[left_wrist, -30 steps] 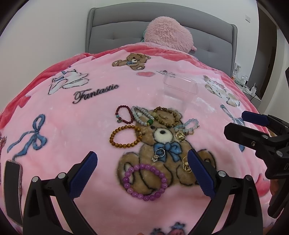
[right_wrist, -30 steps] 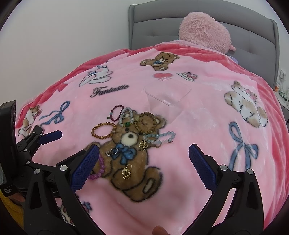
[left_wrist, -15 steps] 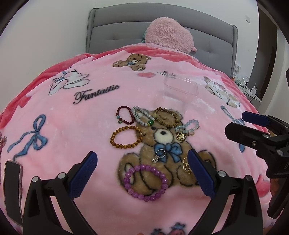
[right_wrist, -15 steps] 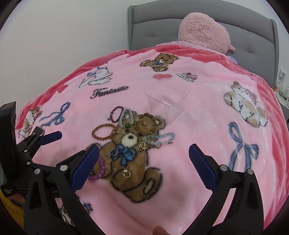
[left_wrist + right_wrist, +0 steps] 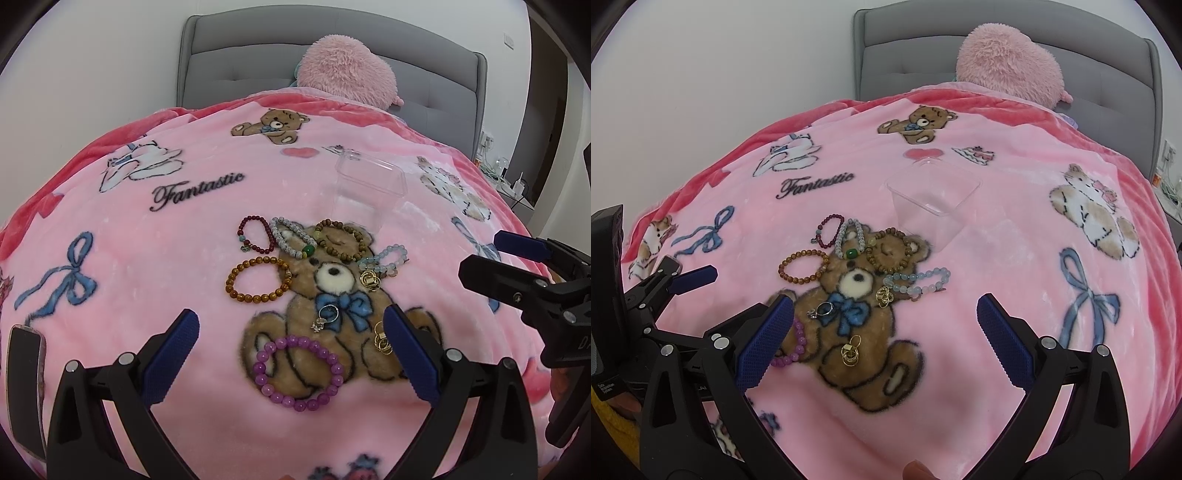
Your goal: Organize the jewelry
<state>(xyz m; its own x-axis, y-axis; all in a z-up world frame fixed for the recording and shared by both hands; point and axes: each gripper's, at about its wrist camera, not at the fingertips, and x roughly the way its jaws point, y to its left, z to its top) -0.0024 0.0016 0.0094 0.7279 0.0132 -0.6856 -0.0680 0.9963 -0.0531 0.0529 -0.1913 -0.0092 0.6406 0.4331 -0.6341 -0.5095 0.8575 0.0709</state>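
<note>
Several bead bracelets and rings lie on a pink blanket (image 5: 155, 258) around a printed teddy bear. A purple bracelet (image 5: 298, 373) lies nearest my left gripper (image 5: 291, 354), which is open and empty above it. An amber bracelet (image 5: 258, 275), a dark red bracelet (image 5: 256, 234), a grey bracelet (image 5: 293, 238), a brown bracelet (image 5: 343, 240) and a pale blue bracelet (image 5: 384, 258) lie farther back. Gold rings (image 5: 850, 355) lie between the open jaws of my right gripper (image 5: 886, 339), which is empty. A silver ring (image 5: 823, 309) lies on the bear's bow. A clear plastic box (image 5: 932, 201) stands behind the jewelry.
A fluffy pink pillow (image 5: 347, 74) leans on the grey headboard (image 5: 240, 66) at the back. A nightstand with small items (image 5: 517, 184) stands past the bed's right edge. A dark flat object (image 5: 22, 387) lies at the left edge.
</note>
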